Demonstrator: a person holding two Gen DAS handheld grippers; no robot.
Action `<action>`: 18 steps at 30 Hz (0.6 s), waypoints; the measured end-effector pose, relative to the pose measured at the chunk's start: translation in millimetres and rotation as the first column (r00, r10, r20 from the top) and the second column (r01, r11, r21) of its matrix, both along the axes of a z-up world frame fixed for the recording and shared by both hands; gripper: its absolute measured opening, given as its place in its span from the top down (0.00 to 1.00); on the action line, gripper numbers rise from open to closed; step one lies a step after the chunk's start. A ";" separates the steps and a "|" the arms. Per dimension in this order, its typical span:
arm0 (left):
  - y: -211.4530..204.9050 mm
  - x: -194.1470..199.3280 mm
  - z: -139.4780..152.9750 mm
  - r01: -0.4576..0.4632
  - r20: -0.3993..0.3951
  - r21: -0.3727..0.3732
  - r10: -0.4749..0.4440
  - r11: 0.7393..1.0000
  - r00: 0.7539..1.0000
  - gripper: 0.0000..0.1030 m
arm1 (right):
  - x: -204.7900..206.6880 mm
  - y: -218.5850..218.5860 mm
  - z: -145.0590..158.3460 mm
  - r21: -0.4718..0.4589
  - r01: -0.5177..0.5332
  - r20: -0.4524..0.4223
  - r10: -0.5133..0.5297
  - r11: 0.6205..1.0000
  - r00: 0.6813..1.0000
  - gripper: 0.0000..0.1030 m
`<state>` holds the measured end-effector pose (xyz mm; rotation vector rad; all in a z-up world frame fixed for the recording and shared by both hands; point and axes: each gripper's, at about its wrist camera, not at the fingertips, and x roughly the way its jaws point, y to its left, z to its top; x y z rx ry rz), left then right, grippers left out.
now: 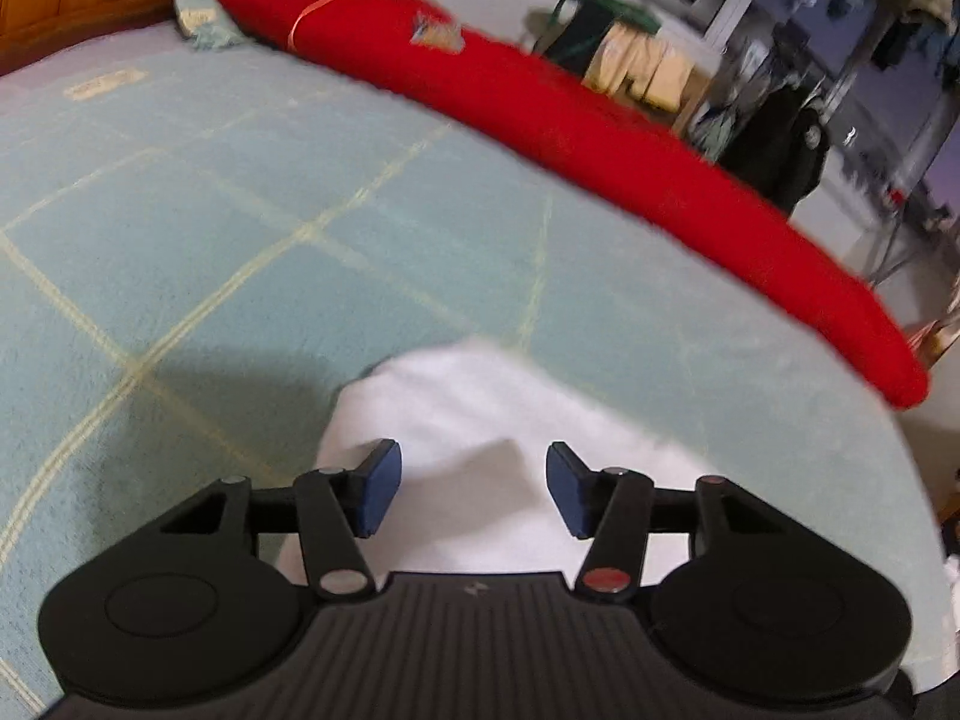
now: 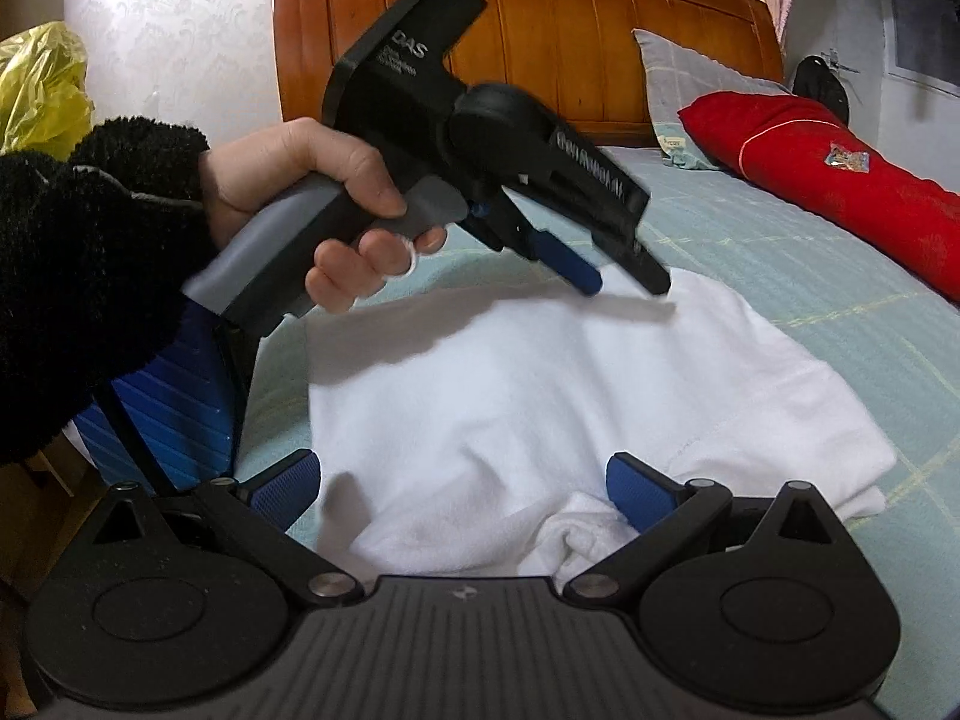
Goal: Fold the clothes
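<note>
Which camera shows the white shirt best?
The right wrist view: the white shirt spreads across the bed there, edges visible. The left wrist view shows only a blurry part of it behind the claw.

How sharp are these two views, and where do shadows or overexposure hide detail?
Left wrist: motion blur smears the red pillow and background; the white garment is blown out. Right wrist: mostly sharp, left tongs slightly blurred, casting a shadow on the garment.
</note>
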<state>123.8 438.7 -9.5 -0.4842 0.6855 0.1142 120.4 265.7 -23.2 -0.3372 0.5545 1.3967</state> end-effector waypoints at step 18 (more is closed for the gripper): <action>-82.4 34.4 35.8 0.221 -0.024 0.122 -0.220 0.968 0.975 0.40 | -5.9 -55.5 39.7 0.023 0.167 -0.092 -0.164 0.986 0.982 0.00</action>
